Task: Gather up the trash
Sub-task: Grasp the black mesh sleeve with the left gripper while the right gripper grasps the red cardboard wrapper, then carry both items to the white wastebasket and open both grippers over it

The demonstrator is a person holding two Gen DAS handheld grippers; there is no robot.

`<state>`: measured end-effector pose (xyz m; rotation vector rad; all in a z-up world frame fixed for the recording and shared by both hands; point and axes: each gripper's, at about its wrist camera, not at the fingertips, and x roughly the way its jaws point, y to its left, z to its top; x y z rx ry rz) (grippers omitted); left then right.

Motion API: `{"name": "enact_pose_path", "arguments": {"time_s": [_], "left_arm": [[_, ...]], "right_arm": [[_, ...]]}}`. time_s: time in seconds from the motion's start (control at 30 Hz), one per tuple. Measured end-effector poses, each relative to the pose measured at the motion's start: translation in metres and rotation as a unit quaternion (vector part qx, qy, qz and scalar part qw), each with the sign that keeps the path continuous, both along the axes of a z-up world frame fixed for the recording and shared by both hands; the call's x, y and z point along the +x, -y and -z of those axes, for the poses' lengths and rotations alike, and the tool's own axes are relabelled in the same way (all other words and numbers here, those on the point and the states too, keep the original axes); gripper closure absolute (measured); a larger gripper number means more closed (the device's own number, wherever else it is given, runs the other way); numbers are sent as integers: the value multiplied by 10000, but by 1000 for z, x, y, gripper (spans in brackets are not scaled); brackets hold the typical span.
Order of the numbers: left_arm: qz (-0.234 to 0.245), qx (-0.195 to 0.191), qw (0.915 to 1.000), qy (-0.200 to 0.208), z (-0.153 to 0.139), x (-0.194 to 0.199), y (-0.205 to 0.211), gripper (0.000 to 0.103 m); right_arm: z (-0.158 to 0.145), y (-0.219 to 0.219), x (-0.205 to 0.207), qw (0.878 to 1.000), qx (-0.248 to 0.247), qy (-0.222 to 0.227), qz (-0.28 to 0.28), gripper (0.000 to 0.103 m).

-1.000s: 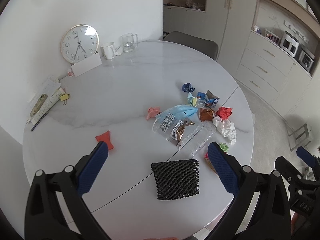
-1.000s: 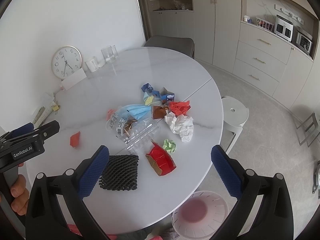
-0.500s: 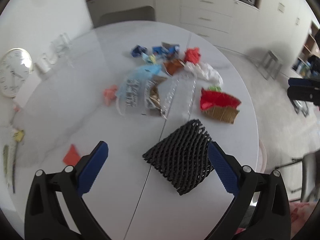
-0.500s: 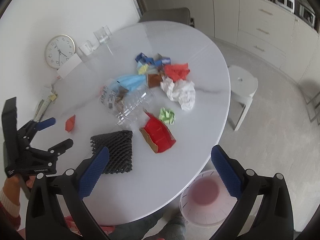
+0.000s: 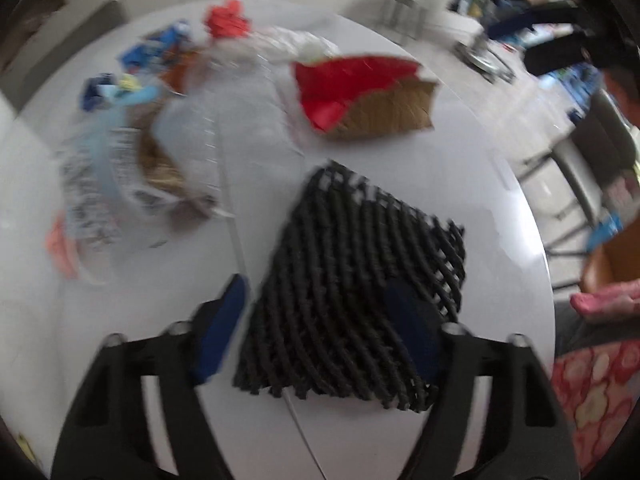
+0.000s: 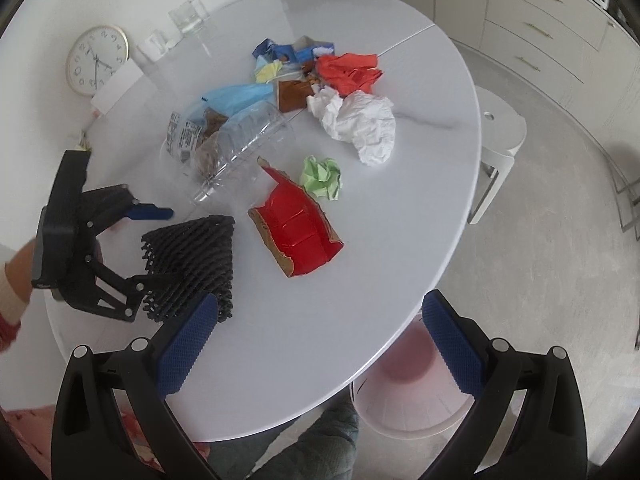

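Right wrist view: round white tabletop (image 6: 420,160) strewn with trash, pink bin (image 6: 404,412) below its near edge. Black mesh (image 6: 192,256) lying on the near left part, just beside a torn red carton (image 6: 300,228); crumpled white paper (image 6: 360,120) and a green wad (image 6: 322,178) farther back. Left claw (image 6: 172,246) partly open astride the mesh, jaws just closing in, one pad at its edge, the other not yet touching. Right claw (image 6: 320,300) wide open, empty, above the tabletop's near edge.

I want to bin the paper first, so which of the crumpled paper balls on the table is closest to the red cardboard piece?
The small green ball, just beside the red cardboard piece; the white wad and orange-red one lie farther back.
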<state>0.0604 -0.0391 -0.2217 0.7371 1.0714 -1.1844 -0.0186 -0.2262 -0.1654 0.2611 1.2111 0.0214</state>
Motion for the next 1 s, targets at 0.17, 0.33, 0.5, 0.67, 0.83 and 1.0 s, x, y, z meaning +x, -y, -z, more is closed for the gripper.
{"name": "enact_pose_path", "arguments": {"time_s": [0.17,0.33,0.5,0.67,0.83,1.0], "left_arm": [[156,-196,9997,1,-5,-4,-7,71],[-241,-423,9983,-308,-12,2,-27,90],[-608,-620,9957,-322,-18,4,-42,90],[-1053,-854,9895,-492,-31,-7,-55,90],[-1544,-985,9814,-568,-44,-20,-71,90],[-1893,-1058,9744,-588,-58,-33,-76,90]], "right_arm": [[13,-11,22,9978,-124,-126,-641,11],[27,-3,46,9962,83,-272,-820,34],[24,-10,61,9935,-24,-214,-1113,30],[38,-27,77,9869,-201,-341,-1562,17],[54,-41,78,9813,-276,-445,-1851,34],[55,-37,67,9830,-17,-445,-1782,70]]}}
